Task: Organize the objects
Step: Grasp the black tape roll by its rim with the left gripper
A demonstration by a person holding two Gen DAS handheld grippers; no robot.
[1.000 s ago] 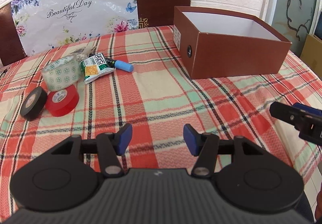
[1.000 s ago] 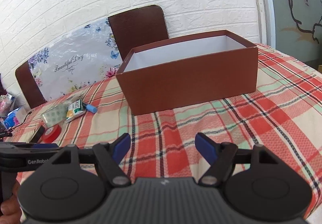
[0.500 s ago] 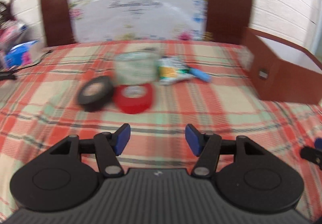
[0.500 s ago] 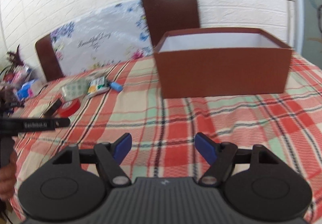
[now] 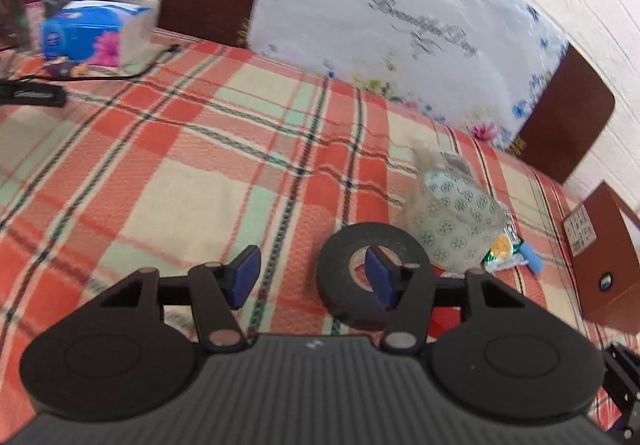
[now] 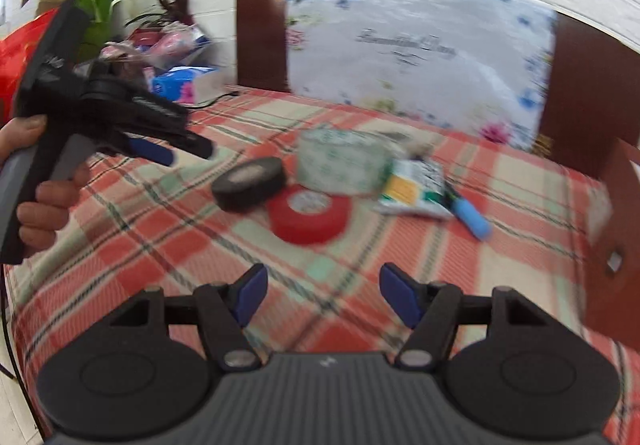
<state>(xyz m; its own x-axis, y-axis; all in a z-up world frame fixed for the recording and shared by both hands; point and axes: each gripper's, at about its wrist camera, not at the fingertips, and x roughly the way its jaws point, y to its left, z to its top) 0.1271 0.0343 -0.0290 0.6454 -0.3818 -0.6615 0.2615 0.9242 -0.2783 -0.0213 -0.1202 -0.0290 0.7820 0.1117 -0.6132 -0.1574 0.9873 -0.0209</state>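
Note:
In the left wrist view my left gripper (image 5: 312,281) is open above the plaid cloth. Its right finger pad (image 5: 380,281) shows over the hole of a black tape roll (image 5: 340,265), its left pad over bare cloth. The right wrist view shows that gripper (image 6: 188,151) in the air, left of the black roll (image 6: 250,183). A red tape roll (image 6: 308,217), a green-patterned roll (image 6: 344,161), a snack packet (image 6: 412,185) and a blue marker (image 6: 472,219) lie beside it. My right gripper (image 6: 322,295) is open, jaws closing on nothing, short of the red roll.
An open brown box (image 6: 616,229) stands at the right edge, also the box (image 5: 604,269) in the left wrist view. Two brown chair backs (image 6: 262,37) and a floral sheet (image 6: 412,45) line the far side. A blue tissue pack (image 5: 88,29), a cable and a black device (image 5: 28,95) sit far left.
Both views have swung left: the brown box slid to the right edge and the tape rolls came near. My left gripper now hangs over the black roll. The right jaws have narrowed.

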